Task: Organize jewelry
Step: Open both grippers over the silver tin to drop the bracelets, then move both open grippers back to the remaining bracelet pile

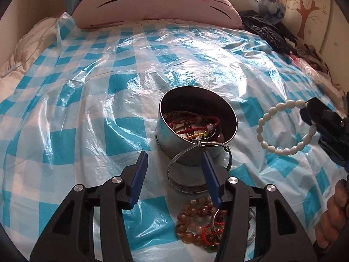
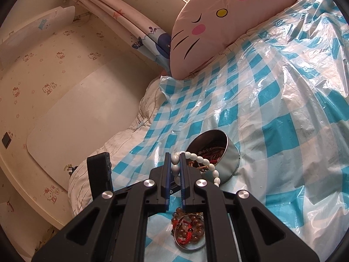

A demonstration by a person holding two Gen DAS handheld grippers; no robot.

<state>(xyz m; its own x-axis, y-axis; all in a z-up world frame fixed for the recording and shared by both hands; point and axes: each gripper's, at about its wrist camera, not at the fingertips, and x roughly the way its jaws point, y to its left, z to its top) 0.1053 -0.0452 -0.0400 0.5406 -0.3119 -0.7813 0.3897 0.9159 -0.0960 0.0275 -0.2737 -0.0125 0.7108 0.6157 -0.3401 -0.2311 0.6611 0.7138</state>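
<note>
While the left tongs [image 1: 173, 170] stand part open with nothing between the blue pads, a silver bangle [image 1: 196, 166] hangs just ahead of them, one end hooked over the near rim of the round metal tin [image 1: 185, 135] and the lower end resting on the bed. A nudge from the right-hand pad, which sits just beside the bangle, would probably tip it off the rim or shove the light tin across the slippery checked plastic sheet [image 1: 87, 87]. The right tongs [image 2: 176, 166] are clamped on a white bead bracelet [image 1: 281, 126], whose loop dangles near the tin's mouth; gripped on only a bead or two, it may slip or swing and land outside. The tin already holds red and yellow cord bracelets. An amber bead bracelet [image 1: 196, 224] tangled with red cord lies on the bed below the left tongs. These tongs tilt steeply downward toward the tin; the right tongs point nearly level, a hand [image 1: 333, 214] grasping their handle.
</note>
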